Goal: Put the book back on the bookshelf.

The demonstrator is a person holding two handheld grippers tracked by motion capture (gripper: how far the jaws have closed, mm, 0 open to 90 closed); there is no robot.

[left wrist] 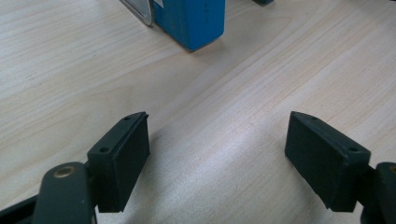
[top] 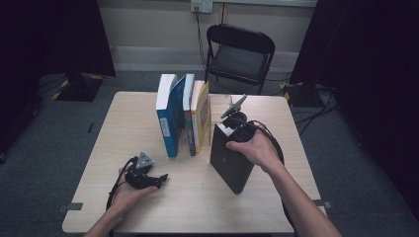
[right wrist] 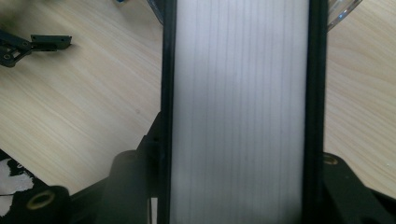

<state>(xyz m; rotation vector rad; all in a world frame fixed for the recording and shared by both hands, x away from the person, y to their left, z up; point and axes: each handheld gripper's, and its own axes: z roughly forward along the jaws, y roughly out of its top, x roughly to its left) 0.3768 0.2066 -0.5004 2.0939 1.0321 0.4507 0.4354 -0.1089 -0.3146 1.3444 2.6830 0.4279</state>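
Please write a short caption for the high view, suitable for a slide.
Right gripper clamps a black book beside upright books on the table; left gripper rests open.

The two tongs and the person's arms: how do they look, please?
Both tongs are black. The left tongs carry a grey three-cornered plate on top and have flat rectangular pads with small screw holes. A black cable trails from them. The right tongs also carry a grey plate. The forearms are bare, without sleeves.

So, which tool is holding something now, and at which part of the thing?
The right tool grips the black book across its thickness at the upper page edge, jaws on both covers. The left tool is open, holding nothing.
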